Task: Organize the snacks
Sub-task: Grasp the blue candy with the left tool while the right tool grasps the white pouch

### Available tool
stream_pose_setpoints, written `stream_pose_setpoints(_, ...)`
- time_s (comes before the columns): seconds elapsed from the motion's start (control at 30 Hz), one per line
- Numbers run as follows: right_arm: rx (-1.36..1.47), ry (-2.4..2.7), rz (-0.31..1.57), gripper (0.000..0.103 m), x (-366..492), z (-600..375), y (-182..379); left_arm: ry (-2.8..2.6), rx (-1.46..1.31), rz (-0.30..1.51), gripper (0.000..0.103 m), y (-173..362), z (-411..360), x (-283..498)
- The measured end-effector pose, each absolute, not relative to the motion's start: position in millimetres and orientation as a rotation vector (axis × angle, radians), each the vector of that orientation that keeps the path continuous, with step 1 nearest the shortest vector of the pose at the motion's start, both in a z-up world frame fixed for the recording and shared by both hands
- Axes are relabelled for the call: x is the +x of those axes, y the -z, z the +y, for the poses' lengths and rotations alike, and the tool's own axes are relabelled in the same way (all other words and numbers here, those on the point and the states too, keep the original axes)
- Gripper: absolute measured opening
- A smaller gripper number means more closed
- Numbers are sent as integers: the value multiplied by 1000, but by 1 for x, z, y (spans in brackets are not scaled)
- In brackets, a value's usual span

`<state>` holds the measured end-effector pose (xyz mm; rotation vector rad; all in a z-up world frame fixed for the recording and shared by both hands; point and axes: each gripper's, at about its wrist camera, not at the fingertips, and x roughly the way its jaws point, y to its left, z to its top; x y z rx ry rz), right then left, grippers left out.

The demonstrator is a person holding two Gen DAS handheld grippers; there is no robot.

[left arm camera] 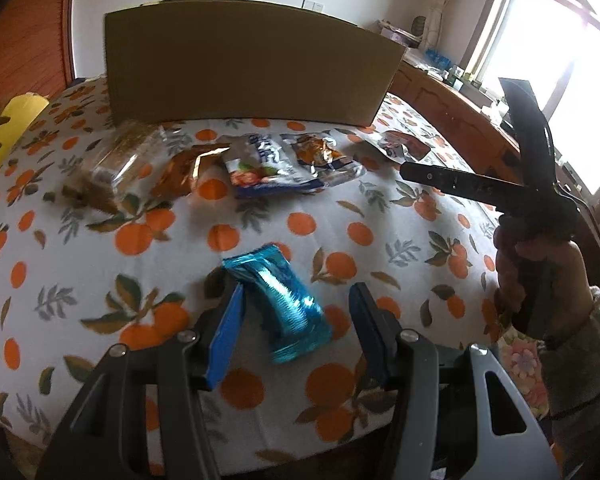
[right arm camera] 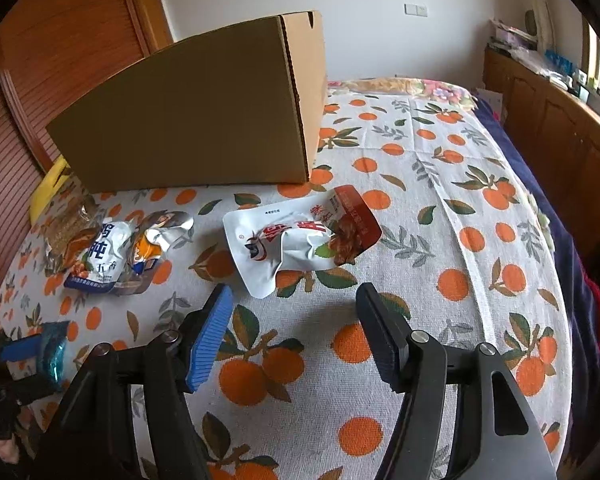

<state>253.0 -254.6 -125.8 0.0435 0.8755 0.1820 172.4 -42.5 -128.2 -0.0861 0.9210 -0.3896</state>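
On the orange-print bedspread [left arm camera: 100, 264], a shiny blue packet [left arm camera: 284, 308] lies between the fingers of the left gripper [left arm camera: 296, 312]; the left pad touches or nearly touches its edge while the right pad stands clear, so the jaws are apart and nothing is clamped yet. From that gripper, a row of snacks sits toward twelve o'clock: a clear bag of brown biscuits [left arm camera: 112, 168] at eleven, a blue-and-white pouch [left arm camera: 260, 168] dead ahead, and the cardboard box [left arm camera: 244, 64] behind them all. The right gripper [right arm camera: 296, 328] hangs with its jaws wide and empty over bare cloth, and a white-and-red pouch [right arm camera: 300, 236] lies just ahead of it at twelve. The likeliest trouble is with the blue packet: it looks slick and lies askew to the fingers, so a closing squeeze could catch only a corner and let it skid out or twist. Soft bedding beneath may also give way, so pressing down could bury the fingertips in cloth and pinch fabric along with the wrapper.
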Motion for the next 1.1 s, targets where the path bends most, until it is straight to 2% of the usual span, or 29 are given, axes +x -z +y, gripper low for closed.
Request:
stream_pose_setpoints(0.13,31,-177,869,66,251,-252,126,363,7,905,52,130,-57,176)
stream_pose_setpoints(0.23,33,-178,868,66,251,-253,127,365,54,888,37,131,-62,173)
stream_pose_setpoints(0.27,32,-178,868,66,251,-253,127,366,73,883,26,131,-63,172)
stream_pose_setpoints(0.37,30,-177,869,66,251,-253,127,371,93,877,22,131,-63,169)
stream_pose_setpoints(1.1,98,-195,923,66,277,-268,119,339,-57,749,21,102,0,193)
